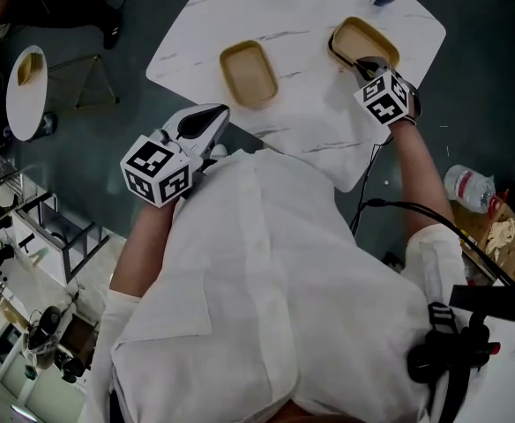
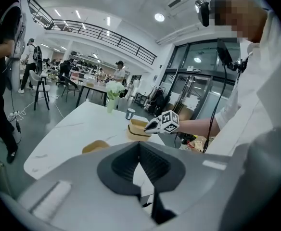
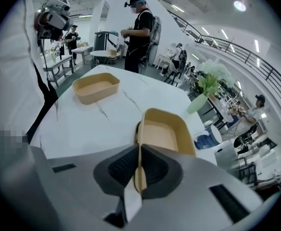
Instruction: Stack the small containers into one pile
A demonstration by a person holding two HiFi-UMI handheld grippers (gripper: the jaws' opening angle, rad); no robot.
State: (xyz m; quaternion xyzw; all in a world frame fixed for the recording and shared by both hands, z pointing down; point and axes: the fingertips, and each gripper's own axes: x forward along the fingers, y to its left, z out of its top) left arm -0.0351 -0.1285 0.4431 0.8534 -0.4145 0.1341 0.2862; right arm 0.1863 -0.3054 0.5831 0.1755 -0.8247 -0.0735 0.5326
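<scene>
On the white marble table (image 1: 310,113), our right gripper (image 1: 366,63) is clamped on the rim of the far-right container (image 1: 363,38); our left gripper (image 1: 212,117) hangs off the near edge, jaws together, empty. We judge the pick-up under way: next, carry it left and nest it squarely in the second container (image 1: 249,71).

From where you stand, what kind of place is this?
Probably a large open indoor hall, perhaps a workspace: a railed balcony runs overhead, glass doors stand nearby, people gather at several tables.
</scene>
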